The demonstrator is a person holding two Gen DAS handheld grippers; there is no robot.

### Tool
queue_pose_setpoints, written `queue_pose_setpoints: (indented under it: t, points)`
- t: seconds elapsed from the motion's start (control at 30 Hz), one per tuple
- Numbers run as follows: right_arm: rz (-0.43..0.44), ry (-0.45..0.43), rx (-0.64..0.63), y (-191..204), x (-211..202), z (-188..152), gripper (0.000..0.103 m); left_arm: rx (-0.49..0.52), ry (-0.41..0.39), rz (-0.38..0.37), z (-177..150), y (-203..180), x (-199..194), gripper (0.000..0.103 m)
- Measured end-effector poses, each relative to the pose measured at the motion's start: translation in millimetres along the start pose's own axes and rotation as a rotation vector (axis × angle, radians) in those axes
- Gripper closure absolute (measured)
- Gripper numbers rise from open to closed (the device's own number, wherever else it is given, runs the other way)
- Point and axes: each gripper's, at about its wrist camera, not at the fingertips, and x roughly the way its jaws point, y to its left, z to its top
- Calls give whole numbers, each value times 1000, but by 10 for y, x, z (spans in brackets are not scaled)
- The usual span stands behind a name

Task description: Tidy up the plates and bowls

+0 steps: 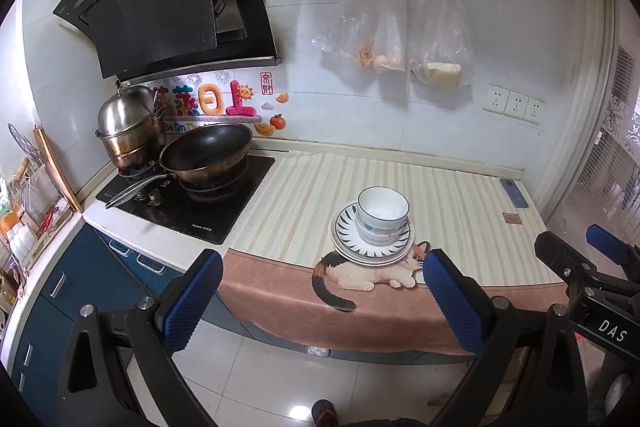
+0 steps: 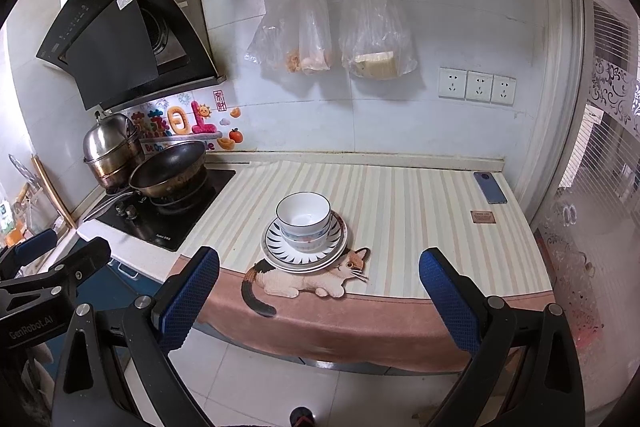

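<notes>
A stack stands on the striped mat near the counter's front edge: a white bowl with a dark rim (image 1: 383, 207) (image 2: 303, 211) nested in a second bowl (image 1: 376, 231) (image 2: 306, 241), on a blue-striped plate (image 1: 348, 229) (image 2: 276, 241) over a plain white plate (image 1: 340, 249) (image 2: 272, 259). My left gripper (image 1: 322, 301) is open and empty, held back over the floor in front of the counter. My right gripper (image 2: 320, 297) is open and empty too, beside it to the right; it also shows in the left wrist view (image 1: 576, 251).
A striped mat with a cat picture (image 1: 360, 273) (image 2: 304, 279) covers the counter. A stove (image 1: 188, 199) with a black wok (image 1: 206, 153) (image 2: 168, 169) and steel pot (image 1: 128, 125) stands left. A phone (image 1: 513, 193) (image 2: 490, 187) lies at the back right. Bags (image 2: 332, 27) hang on the wall.
</notes>
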Motion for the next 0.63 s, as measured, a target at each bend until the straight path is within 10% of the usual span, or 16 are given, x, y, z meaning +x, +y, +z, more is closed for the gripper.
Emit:
queue_pose_setpoints:
  t: [0.63]
  points:
    - [-3,27,8,-115,176,71,1,16,4,-7,31,-10,98,0]
